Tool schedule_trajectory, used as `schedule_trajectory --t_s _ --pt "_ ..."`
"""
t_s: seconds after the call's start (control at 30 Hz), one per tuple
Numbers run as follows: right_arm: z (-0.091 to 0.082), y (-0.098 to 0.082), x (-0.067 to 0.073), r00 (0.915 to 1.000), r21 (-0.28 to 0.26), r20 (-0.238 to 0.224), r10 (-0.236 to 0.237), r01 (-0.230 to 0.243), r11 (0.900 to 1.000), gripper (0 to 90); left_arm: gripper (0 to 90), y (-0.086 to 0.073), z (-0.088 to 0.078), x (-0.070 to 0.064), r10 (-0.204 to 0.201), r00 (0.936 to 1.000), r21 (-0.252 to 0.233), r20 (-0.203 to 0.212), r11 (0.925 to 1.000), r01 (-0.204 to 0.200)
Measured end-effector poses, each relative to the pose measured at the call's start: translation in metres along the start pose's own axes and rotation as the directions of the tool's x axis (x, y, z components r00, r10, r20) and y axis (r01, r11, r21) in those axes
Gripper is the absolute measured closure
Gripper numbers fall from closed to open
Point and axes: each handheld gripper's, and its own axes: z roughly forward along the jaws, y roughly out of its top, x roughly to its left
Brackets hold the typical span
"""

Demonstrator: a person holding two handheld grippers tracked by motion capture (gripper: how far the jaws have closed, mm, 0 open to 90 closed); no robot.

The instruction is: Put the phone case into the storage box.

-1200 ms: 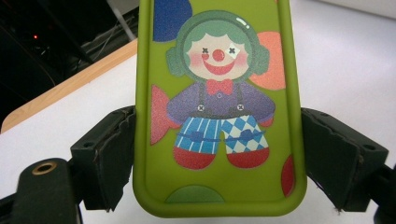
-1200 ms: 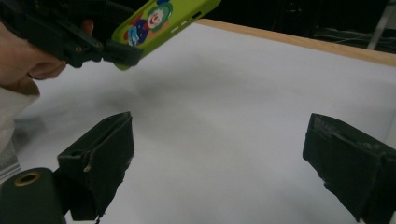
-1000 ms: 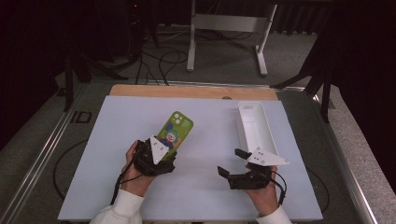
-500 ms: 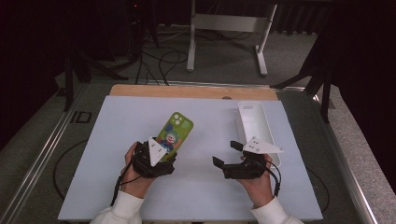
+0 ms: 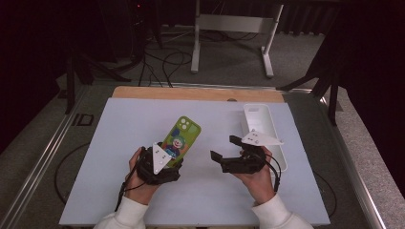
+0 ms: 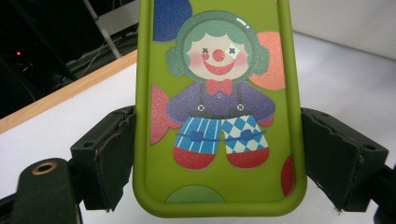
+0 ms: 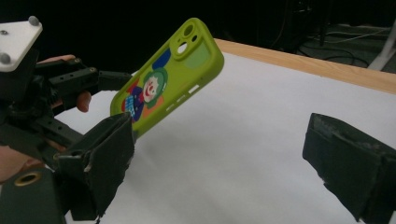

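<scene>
Near the tabletop's (image 5: pixel 114 191) front edge, left gripper (image 5: pixel 165 162) clamps the green phone case (image 5: pixel 180 138) across its long sides, tilted up. Light, rubbery, flexible; grip the edges. Right gripper (image 5: pixel 224 149) hangs wide, empty. White tray (image 5: pixel 279 152) sits toward the right edge.

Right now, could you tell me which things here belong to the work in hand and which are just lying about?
In the job:
- green phone case, clamped by its edges in the left gripper, tilted up off the table
- right gripper, jaws open and empty, facing the case

Lying about:
- white tray near the mat's right edge
- grey mat
- metal stand behind the table
</scene>
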Motion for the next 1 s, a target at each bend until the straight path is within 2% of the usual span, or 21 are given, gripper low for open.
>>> schedule_trajectory --t_s 0.2,0.67,1.0 --pt "0.010 0.004 0.003 0.9998 0.012 -0.019 -0.004 0.005 1.000 9.1 16.2 0.001 -0.003 -0.001 0.004 1.0000 -0.012 0.006 0.9999 -0.004" --pt "0.021 0.006 0.004 0.9975 0.014 -0.060 0.037 -0.036 0.999 9.1 16.2 0.006 -0.008 -0.005 0.017 0.9997 -0.037 0.017 0.9992 -0.016" --pt "0.028 0.006 0.004 0.9954 0.023 -0.082 0.050 -0.048 0.999 9.2 16.2 0.008 -0.010 -0.008 0.016 0.9996 -0.050 0.025 0.9986 -0.015"
